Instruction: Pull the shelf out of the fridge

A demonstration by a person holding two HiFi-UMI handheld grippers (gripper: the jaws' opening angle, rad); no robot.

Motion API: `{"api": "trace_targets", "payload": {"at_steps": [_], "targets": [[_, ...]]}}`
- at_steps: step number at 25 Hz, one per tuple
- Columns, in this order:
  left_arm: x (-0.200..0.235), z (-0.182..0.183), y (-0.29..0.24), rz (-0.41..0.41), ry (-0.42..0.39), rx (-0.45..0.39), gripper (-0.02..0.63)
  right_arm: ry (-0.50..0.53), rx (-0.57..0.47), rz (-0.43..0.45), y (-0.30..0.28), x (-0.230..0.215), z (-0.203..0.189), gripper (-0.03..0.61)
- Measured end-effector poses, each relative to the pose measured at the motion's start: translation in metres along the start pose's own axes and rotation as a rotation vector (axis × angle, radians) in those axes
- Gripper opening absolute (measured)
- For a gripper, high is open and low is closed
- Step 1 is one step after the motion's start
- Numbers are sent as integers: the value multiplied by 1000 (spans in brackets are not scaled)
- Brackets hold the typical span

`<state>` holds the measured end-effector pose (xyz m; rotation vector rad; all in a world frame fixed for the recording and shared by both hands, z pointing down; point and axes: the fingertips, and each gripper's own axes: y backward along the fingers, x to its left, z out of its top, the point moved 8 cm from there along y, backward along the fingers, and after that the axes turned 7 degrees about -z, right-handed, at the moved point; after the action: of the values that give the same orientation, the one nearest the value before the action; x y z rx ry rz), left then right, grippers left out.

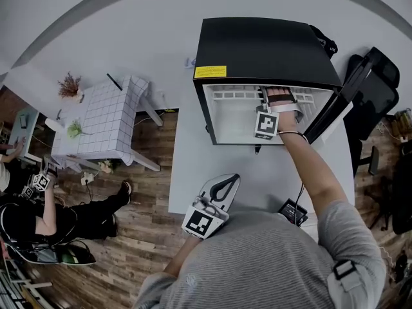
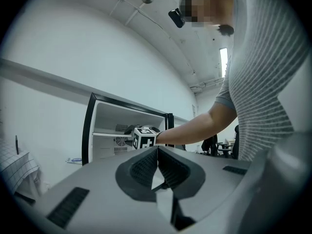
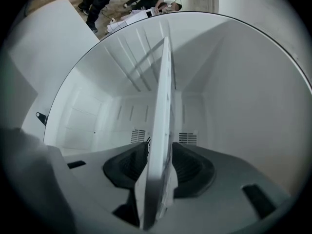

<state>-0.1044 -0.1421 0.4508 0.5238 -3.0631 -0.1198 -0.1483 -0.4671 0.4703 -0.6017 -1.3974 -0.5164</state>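
Inside the fridge (image 1: 264, 44), upper cavity: the shelf (image 3: 163, 126), thin rigid white plastic, sits edge-on in the right claw (image 3: 158, 155), clamped at its front edge. It runs straight back toward the fridge's rear vents. Left claw (image 2: 157, 155) pinched together, empty, well clear of the fridge, by the desk (image 1: 257, 172) edge.

Light grey tabletop (image 1: 193, 166) here, with the black mini fridge (image 1: 264, 50) parked at its far end. There's also a small black box (image 1: 293, 210) lying flat near the front edge.
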Motion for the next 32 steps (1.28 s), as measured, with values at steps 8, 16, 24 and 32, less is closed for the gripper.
{"api": "trace_targets", "payload": {"at_steps": [8, 16, 24, 32], "targets": [[4, -1, 1, -1, 3, 9, 12, -67, -15, -26, -4, -4, 11, 146], [4, -1, -2, -20, 0, 3, 12, -72, 21, -160, -5, -1, 4, 31], [8, -1, -3, -30, -3, 0, 12, -89, 23, -144, -8, 0, 5, 31], [9, 2, -4, -45, -1, 3, 12, -101, 31, -136, -6, -1, 6, 31]]}}
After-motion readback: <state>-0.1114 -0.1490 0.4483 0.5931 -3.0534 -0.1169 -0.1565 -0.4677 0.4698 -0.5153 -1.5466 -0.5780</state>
